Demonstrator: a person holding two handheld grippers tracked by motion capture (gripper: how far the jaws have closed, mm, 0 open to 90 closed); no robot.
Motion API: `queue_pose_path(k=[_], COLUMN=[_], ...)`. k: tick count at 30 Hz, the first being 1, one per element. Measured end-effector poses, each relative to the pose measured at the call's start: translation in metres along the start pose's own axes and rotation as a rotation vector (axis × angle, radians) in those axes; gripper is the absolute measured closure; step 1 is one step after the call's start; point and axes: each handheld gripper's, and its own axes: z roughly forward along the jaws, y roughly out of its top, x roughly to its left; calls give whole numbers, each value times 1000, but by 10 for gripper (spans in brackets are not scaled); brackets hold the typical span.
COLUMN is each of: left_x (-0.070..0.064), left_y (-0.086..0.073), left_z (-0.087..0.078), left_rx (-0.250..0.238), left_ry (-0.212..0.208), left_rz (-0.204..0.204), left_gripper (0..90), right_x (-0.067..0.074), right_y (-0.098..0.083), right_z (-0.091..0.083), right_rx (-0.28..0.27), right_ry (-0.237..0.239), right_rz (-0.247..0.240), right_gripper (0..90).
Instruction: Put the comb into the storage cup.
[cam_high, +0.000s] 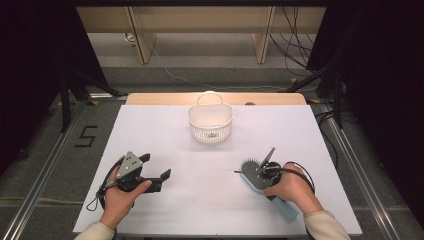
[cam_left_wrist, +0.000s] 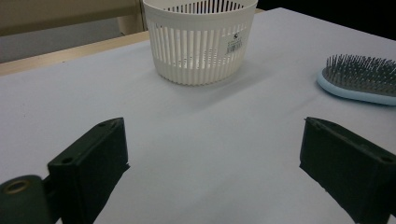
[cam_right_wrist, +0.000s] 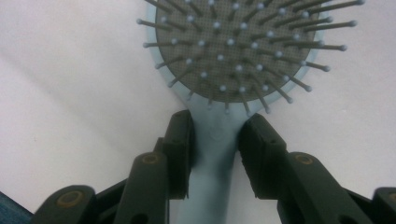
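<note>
Now we pinch the hairbrush (cam_right_wrist: 212, 140) by its handle neck in our right gripper (cam_right_wrist: 215, 140), near the table's (cam_high: 165, 220) front-right edge. Our left gripper (cam_left_wrist: 212, 158) gapes over bare sheet, well apart from the basket (cam_left_wrist: 198, 42).

**Three cameras, one shared hairbrush**

The high view looks forward and down over the whole surface (cam_high: 150, 130). The left gripper view sits low, facing the basket (cam_left_wrist: 201, 42). The right gripper view hangs close above the hairbrush (cam_right_wrist: 233, 51), which all three share.
</note>
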Motion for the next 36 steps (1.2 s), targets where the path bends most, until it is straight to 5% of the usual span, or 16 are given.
queue_pose_path(k=[3, 36], left_x=[0, 1], left_y=[0, 0], left_z=[0, -1], left_rx=[0, -3], left_ry=[0, 1], left_rz=[1, 0], left_gripper=[74, 77], right_x=[0, -1], right_y=[0, -2], right_z=[0, -1], right_rx=[7, -6], right_ry=[4, 10], right_rz=[37, 61], right_gripper=[672, 705])
